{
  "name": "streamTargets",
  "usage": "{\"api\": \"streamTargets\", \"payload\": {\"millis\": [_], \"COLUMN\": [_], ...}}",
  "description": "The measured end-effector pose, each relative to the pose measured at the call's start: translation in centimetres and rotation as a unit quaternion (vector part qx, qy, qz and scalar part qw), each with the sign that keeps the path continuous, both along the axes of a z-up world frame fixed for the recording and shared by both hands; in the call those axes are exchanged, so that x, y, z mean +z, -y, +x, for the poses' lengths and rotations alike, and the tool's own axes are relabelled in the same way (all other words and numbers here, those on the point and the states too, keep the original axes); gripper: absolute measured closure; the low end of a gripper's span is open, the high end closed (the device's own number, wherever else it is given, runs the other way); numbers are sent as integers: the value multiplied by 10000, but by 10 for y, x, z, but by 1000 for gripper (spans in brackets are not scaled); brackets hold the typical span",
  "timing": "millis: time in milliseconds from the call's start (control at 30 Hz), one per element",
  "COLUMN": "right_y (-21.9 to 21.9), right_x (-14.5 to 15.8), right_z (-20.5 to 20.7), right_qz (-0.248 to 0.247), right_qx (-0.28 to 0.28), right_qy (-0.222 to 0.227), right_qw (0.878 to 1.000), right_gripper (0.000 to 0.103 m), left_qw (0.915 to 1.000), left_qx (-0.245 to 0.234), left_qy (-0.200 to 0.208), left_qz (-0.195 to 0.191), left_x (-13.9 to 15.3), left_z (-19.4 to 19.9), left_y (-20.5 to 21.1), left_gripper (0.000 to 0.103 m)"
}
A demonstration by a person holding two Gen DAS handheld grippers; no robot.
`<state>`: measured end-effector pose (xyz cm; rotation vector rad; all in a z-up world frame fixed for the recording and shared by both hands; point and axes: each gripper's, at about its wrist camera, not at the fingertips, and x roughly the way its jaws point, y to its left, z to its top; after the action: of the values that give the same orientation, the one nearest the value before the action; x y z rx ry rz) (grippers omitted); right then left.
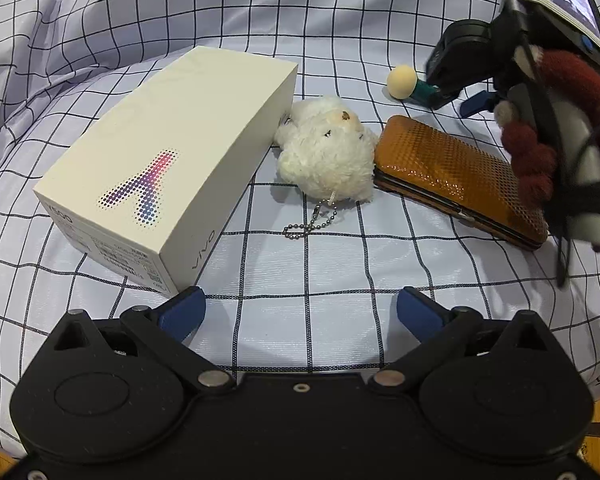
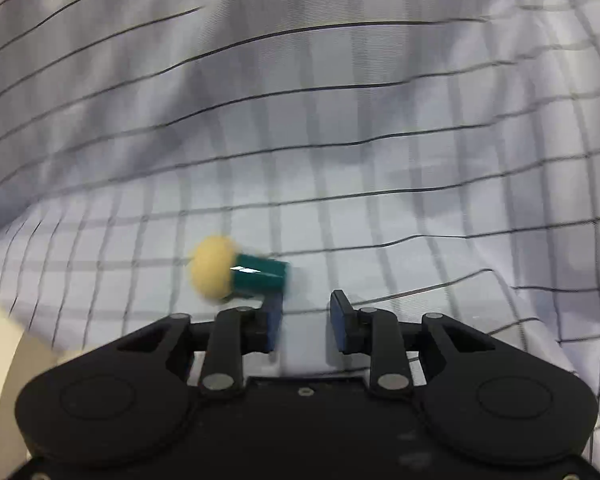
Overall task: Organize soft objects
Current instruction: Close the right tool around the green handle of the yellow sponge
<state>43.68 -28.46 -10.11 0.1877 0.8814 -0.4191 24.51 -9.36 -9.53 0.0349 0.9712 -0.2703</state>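
We hold our left fingers wide apart and empty above the checked cloth. Our right fingers are drawn narrow, nothing between them, with the yellow-capped, teal-stemmed mushroom toy at one tip. The fluffy white plush bear lies between the white cardboard box and the orange textured case.

A white box lies flat on the checked cloth, left of centre. An orange case lies to the right, well apart from it.
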Motion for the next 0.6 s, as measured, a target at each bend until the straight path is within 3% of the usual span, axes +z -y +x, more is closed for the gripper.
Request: {"api": "streamTargets", "payload": {"millis": [100, 167, 200, 233, 367, 467, 600], "right_y": [3, -2, -7, -13, -27, -39, -45], "right_x": [6, 10, 11, 13, 12, 5, -1], "right_z": [-4, -8, -10, -9, 7, 20, 14], "right_qz": [106, 16, -26, -38, 81, -44, 0], "right_qx": [-103, 20, 76, 123, 197, 171, 198], "right_qy": [128, 233, 276, 308, 287, 4, -120], "right_qw": [9998, 9997, 9996, 9994, 9994, 9998, 9997], "right_gripper": [72, 47, 22, 12, 14, 16, 22], "left_qw": [10000, 10000, 10000, 10000, 10000, 10000, 10000], "left_qx": [-3, -4, -2, 2, 0, 1, 1], "left_qy": [-2, -1, -3, -2, 6, -1, 4], "left_qz": [-10, -10, -14, -19, -30, -36, -34], "left_x": [0, 0, 0, 0, 0, 0, 0], "left_z": [0, 0, 0, 0, -1, -1, -1], "left_y": [0, 0, -1, -1, -1, -1, -2], "left_gripper": [4, 4, 4, 4, 4, 4, 4]}}
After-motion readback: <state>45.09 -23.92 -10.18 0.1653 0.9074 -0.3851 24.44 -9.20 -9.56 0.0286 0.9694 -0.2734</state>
